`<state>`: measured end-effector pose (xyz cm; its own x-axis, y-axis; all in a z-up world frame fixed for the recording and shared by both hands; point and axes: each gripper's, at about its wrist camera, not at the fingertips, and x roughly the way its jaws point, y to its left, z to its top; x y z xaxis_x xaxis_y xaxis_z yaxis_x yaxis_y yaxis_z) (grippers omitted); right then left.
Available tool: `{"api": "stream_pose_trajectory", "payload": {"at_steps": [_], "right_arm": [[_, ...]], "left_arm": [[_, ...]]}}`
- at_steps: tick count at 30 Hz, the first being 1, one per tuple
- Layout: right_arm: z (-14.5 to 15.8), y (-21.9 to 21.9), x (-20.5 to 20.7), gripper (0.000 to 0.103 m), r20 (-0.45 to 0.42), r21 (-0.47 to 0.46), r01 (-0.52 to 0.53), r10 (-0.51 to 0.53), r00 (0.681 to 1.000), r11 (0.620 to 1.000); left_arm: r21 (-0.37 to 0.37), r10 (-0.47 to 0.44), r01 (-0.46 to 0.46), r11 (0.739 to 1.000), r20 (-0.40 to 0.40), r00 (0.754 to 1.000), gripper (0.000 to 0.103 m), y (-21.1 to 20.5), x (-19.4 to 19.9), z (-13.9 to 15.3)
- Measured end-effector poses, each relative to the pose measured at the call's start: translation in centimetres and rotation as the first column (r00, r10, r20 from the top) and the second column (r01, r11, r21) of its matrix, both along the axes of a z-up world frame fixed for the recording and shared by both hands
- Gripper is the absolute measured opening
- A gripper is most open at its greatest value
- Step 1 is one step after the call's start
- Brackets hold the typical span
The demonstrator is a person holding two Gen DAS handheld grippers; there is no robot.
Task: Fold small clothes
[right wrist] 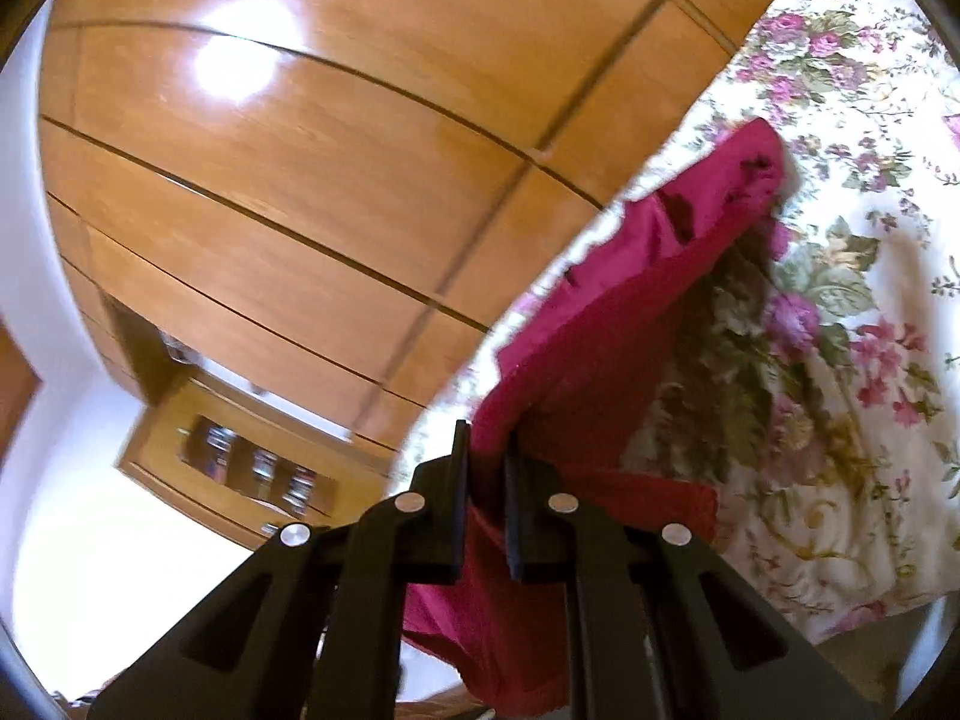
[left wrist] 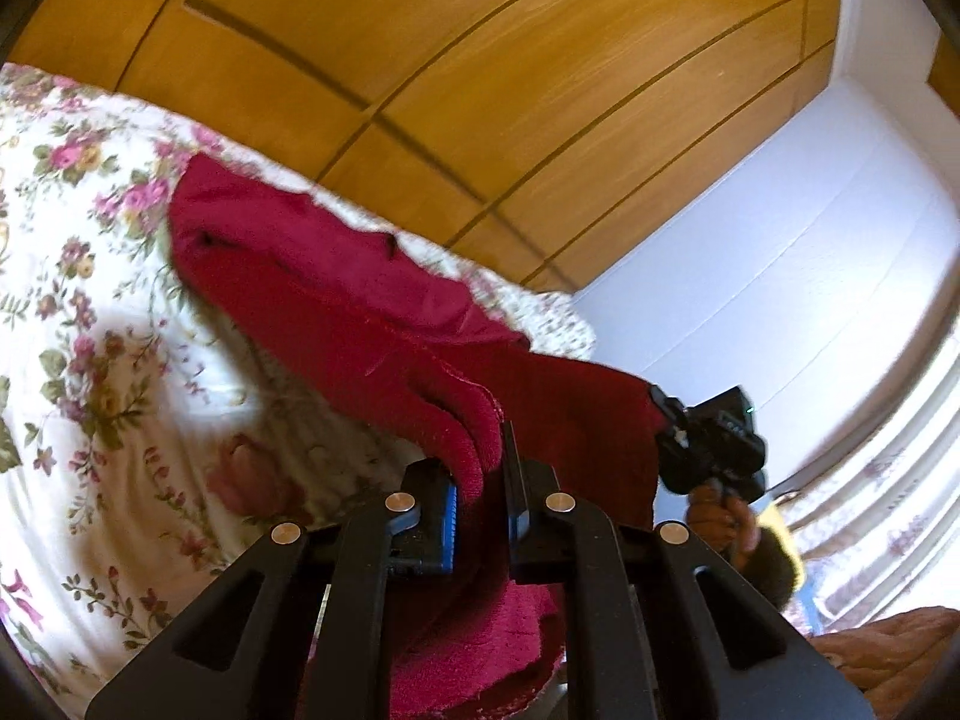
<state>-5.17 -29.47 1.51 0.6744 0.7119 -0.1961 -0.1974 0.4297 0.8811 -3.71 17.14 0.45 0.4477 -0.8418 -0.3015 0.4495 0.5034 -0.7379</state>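
Far left in the left wrist view, the floral bedspread (left wrist: 90,312) spreads out pale with pink roses, and the red garment (left wrist: 336,276) drapes up off it, its far end resting on the bed near the wooden wardrobe (left wrist: 420,60). Moving in towards the middle, the cloth runs down into the left gripper (left wrist: 480,480), and the jaws are pinched on a thick fold of it, a blue pad showing on the left finger, red fabric bunched between and spilling below the linkage. Right of that, a taut stretch of the garment leads across to the right gripper (left wrist: 708,444), seen from outside, gripping the cloth's other edge; a hand (left wrist: 720,525) holds its handle underneath, a yellow sleeve just behind it. A white wall (left wrist: 780,240) fills the far right.

Over to the right wrist view: on the left, the wardrobe (right wrist: 300,150) glares with a bright reflection, and a shelf unit (right wrist: 252,468) sits low beside it, its contents blurred. Centre, the right gripper (right wrist: 486,480) has its fingers drawn close on the garment (right wrist: 630,300), cloth squeezed in the narrow gap and hanging beneath. The fabric rises up and to the right, lifted clear of the bedspread (right wrist: 870,300), with only its far tip reaching the bed.
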Motion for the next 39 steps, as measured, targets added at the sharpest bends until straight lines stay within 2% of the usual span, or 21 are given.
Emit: {"api": "stream_pose_trajectory", "payload": {"at_steps": [7, 10, 13, 17, 19, 22, 26, 29, 33, 39], "right_arm": [[2.7, -0.6, -2.2, 0.009, 0.161, 0.078, -0.057, 0.043, 0.986, 0.995], [2.7, -0.8, -3.0, 0.009, 0.167, 0.113, -0.056, 0.037, 0.985, 0.992], [1.7, -1.4, -2.3, 0.009, 0.113, 0.144, -0.031, 0.015, 0.994, 0.989], [-0.2, -2.3, -1.0, 0.009, -0.001, 0.184, 0.039, -0.040, 0.999, 0.982], [-1.0, -2.9, -0.3, 0.009, -0.058, 0.202, 0.077, -0.066, 0.996, 0.976], [-1.9, -4.0, 1.2, 0.009, -0.148, 0.239, 0.139, -0.105, 0.983, 0.961], [-2.6, -5.8, 4.2, 0.009, -0.252, 0.190, 0.209, -0.159, 0.955, 0.959], [-3.2, -6.9, 7.4, 0.009, -0.304, 0.136, 0.235, -0.186, 0.934, 0.962], [-4.3, -7.4, 11.4, 0.009, -0.345, 0.080, 0.226, -0.186, 0.920, 0.971], [-6.7, -8.0, 15.9, 0.013, -0.388, 0.033, 0.210, -0.181, 0.904, 0.977]], "left_arm": [[-0.153, -0.063, 0.065, 0.986, 0.017, 0.998, 0.010, 1.4, -0.7, 2.0], [-0.203, -0.094, 0.094, 0.975, 0.012, 0.996, 0.010, 2.0, -0.6, 2.3], [-0.175, -0.084, 0.081, 0.981, -0.008, 0.996, 0.010, 2.1, 0.0, 1.8], [-0.205, -0.070, 0.045, 0.978, -0.117, 0.991, 0.010, 2.2, 1.8, -0.3], [-0.210, -0.068, 0.037, 0.977, -0.145, 0.987, 0.010, 2.1, 2.8, -1.0], [-0.177, -0.059, 0.031, 0.984, -0.152, 0.987, 0.010, 1.4, 4.6, -1.5], [-0.161, -0.033, 0.006, 0.987, -0.165, 0.986, 0.010, 1.0, 7.2, -2.0], [-0.142, 0.019, -0.047, 0.989, -0.190, 0.982, 0.010, 1.2, 9.7, -2.5], [-0.157, 0.077, -0.126, 0.980, -0.285, 0.955, 0.010, 1.8, 13.7, -4.4], [-0.035, 0.162, -0.185, 0.982, -0.344, 0.925, 0.010, 0.9, 18.1, -7.0]]}}
